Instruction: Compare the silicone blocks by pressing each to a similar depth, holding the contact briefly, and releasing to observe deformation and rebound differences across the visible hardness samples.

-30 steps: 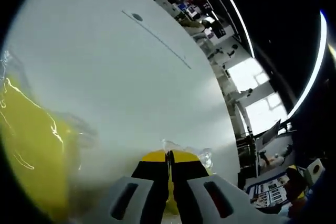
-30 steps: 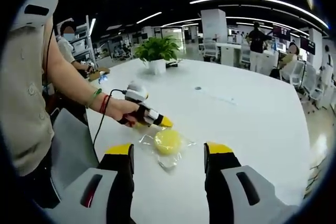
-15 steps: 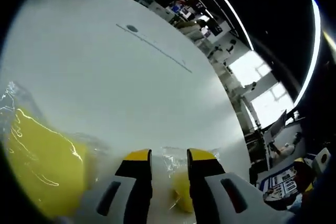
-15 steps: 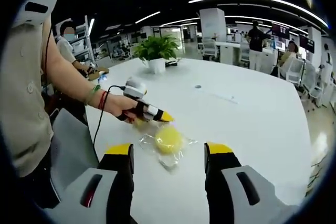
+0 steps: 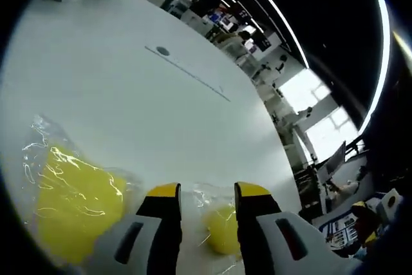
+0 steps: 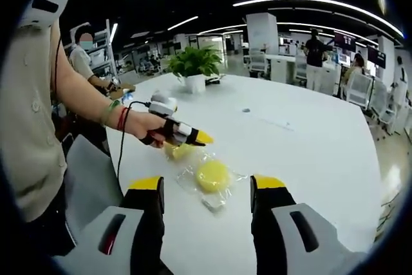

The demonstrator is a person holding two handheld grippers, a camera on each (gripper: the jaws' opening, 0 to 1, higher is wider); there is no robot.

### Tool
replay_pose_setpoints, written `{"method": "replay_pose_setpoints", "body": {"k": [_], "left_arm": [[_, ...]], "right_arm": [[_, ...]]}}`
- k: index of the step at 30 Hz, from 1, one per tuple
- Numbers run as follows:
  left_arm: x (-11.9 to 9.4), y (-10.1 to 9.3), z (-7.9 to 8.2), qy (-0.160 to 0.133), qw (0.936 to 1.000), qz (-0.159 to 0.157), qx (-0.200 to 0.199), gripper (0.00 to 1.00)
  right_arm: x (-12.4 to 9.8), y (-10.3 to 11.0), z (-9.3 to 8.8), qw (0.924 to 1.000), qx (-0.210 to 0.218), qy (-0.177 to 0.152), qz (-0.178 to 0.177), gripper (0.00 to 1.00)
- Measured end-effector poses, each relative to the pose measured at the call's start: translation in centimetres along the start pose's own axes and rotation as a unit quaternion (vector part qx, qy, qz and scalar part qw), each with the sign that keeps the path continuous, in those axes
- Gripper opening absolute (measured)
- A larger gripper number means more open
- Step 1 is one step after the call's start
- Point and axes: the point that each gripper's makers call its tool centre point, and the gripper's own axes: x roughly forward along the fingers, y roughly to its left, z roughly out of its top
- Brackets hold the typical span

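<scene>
Big open-plan office with strip lights overhead, and everything is happening on a large white table (image 6: 309, 152) with a potted plant (image 6: 195, 66) at its far end, well beyond both sets of tongs.

In the left gripper view, the left gripper (image 5: 206, 192) has its yellow-tipped jaws a little way apart, gripping nothing. A small yellow silicone block (image 5: 222, 228) in clear wrap lies on the table right in the gap between the jaws, close to the tips, though I can't tell if they're touching it. Off to the left of those jaws is a bigger yellow silicone block (image 5: 74, 207), also in crinkly clear plastic, flat on the table.

In the right gripper view, the right gripper (image 6: 206, 185) is wide open with nothing in it, jaws hovering over the near table edge. The bagged round block sits on the table just beyond the gap between its tips. A person's hand (image 6: 138, 125) holds the left gripper just left of and behind that block, its yellow tip raised a bit over the second yellow block. More people and desks are in the background.
</scene>
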Motion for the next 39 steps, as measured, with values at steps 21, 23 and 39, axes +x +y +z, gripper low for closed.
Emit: {"method": "replay_pose_setpoints", "body": {"k": [21, 23, 39], "left_arm": [[-12.6, -2.4, 5.0, -0.061, 0.9905, -0.076, 0.098, 0.43], [-14.2, -2.2, 5.0, -0.064, 0.9878, -0.082, 0.116, 0.46], [-24.8, 1.2, 3.9, -0.073, 0.9538, -0.051, 0.287, 0.60]], "right_arm": [[2.1, 2.7, -0.6, 0.9979, 0.032, -0.010, -0.055, 0.54], [2.4, 3.3, -0.9, 0.9981, 0.028, -0.009, -0.054, 0.57], [3.3, 8.2, -2.5, 0.9939, 0.074, -0.032, -0.076, 0.57]]}}
